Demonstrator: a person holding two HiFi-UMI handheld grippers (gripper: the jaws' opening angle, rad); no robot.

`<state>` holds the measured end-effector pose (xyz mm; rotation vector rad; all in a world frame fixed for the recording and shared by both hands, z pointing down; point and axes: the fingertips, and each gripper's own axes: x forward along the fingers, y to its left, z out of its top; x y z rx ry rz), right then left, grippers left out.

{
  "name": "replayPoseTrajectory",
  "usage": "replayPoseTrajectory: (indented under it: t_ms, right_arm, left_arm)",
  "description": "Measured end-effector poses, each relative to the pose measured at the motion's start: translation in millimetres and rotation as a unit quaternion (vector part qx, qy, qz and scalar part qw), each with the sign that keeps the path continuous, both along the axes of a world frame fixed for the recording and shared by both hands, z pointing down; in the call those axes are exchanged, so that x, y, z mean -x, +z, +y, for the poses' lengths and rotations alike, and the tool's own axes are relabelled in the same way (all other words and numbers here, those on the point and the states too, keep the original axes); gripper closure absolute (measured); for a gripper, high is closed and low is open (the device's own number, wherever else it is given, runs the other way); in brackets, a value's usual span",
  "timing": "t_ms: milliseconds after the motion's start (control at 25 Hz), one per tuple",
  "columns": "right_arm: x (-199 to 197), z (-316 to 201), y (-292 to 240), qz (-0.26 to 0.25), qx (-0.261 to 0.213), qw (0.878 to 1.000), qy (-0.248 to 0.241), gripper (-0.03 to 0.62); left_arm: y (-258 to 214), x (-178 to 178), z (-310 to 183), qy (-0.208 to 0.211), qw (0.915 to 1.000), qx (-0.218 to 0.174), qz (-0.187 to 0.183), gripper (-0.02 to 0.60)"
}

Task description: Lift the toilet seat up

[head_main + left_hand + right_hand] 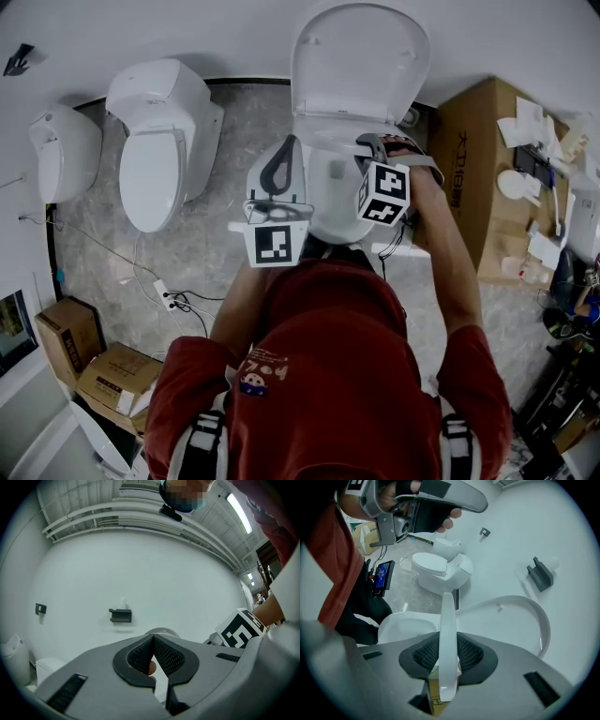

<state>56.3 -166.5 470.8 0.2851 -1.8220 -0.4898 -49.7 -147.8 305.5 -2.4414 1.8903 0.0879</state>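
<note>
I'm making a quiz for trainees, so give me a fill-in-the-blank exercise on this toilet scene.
The right gripper is shut on the toilet ___.
The left gripper is ___ and holds nothing.
The lid already stands ___.
In the head view, the second toilet stands ___ of this one.
Missing words: seat; shut; up; left.

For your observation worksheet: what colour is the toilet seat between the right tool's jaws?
White. The toilet seat shows best in the right gripper view.
</note>
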Motion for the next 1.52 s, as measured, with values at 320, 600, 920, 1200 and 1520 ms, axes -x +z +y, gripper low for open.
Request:
replayPoseTrajectory:
  t_ms: [320,600,920,1200,1520]
  right_arm:
    - [0,-24,-9,0.000,-0.021,1.000,0.013,0.500]
    - [2,-44,-16,0.004,-0.047,0.999,0.022,0.504]
    - [2,-71,-23,0.004,-0.083,0.996,0.040,0.511]
    - [3,-93,-30,-0.013,-0.090,0.994,0.061,0.510]
    - [3,-117,-33,-0.015,-0.095,0.993,0.074,0.505]
  left_arm:
    - [-2,4,-9,0.005,1.0000,-0.004,0.001,0.574]
    - [-2,10,-19,0.009,0.9999,0.000,0.006,0.574]
    - [-4,13,-31,0.018,0.9998,-0.003,0.009,0.574]
    - [-1,14,-41,0.024,0.9997,0.001,0.011,0.574]
    - [3,18,-48,0.025,0.9995,0.007,0.017,0.574]
